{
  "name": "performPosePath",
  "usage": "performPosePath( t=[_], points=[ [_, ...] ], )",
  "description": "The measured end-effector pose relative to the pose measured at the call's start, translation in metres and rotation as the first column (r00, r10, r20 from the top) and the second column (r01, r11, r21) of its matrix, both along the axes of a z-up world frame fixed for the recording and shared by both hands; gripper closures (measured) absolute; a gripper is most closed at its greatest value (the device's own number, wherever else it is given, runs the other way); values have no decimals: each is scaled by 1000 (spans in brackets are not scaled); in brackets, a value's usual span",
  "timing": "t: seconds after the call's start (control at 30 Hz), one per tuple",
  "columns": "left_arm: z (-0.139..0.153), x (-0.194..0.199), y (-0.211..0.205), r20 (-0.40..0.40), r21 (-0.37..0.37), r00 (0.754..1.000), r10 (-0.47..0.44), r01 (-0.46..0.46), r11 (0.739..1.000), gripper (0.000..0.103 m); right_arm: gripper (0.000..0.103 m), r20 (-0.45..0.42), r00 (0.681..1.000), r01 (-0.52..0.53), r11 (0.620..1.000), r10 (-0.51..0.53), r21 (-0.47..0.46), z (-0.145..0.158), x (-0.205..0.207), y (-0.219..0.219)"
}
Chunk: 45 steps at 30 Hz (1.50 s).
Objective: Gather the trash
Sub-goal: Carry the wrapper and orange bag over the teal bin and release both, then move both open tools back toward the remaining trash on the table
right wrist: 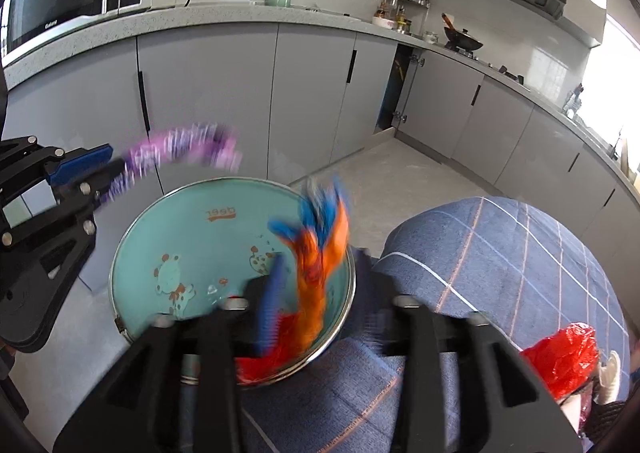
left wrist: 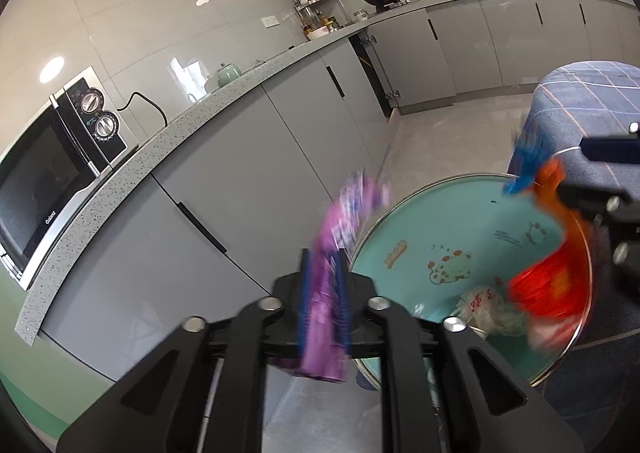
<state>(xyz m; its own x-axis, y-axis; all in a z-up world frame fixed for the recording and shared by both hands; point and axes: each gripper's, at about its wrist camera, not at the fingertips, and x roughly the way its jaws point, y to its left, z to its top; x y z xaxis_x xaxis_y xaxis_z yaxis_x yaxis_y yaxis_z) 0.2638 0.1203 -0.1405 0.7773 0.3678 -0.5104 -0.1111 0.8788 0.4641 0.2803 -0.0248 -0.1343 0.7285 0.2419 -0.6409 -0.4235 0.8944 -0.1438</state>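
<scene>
Bin [right wrist: 192,237] mouth open from above; a crumpled bag [left wrist: 486,303] lies inside. Cabinets [right wrist: 224,93] wall the far side, the checked tabletop [right wrist: 500,253] the near side, bare floor [right wrist: 404,177] between.

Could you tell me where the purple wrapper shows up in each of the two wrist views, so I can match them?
Left wrist view: the purple wrapper stands bottom centre, between the left tool's blue pads, left of the basin.
Right wrist view: the purple wrapper lies at mid-left, sticking out rightward from the left tool, above the basin's rim.
Shared landmark: the teal cartoon-printed basin.
</scene>
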Motion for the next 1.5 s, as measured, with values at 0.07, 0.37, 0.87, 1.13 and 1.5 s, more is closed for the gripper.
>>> performPosePath(
  t=[0.07,0.37,0.87,1.13,1.5],
  points=[
    [0,0,-1,5,-3,1000,-6,6,1000,61,56,-2,1000,4,1000,-4,-2,-1,0,-1],
    [7,-9,-7,33,23,999,-9,9,1000,39,47,-6,998,65,998,-65,21,3,-8,-27],
    [30,-37,-38,73,45,996,-51,47,998,26,33,50,989,137,987,-142,84,36,-79,-91],
    [27,-58,-100,62,66,982,-180,176,982,21,30,88,964,241,966,-249,96,46,-130,-151],
    [22,-83,-181,45,29,940,-340,338,941,19,28,85,901,419,904,-425,82,34,-163,-240]
  ],
)
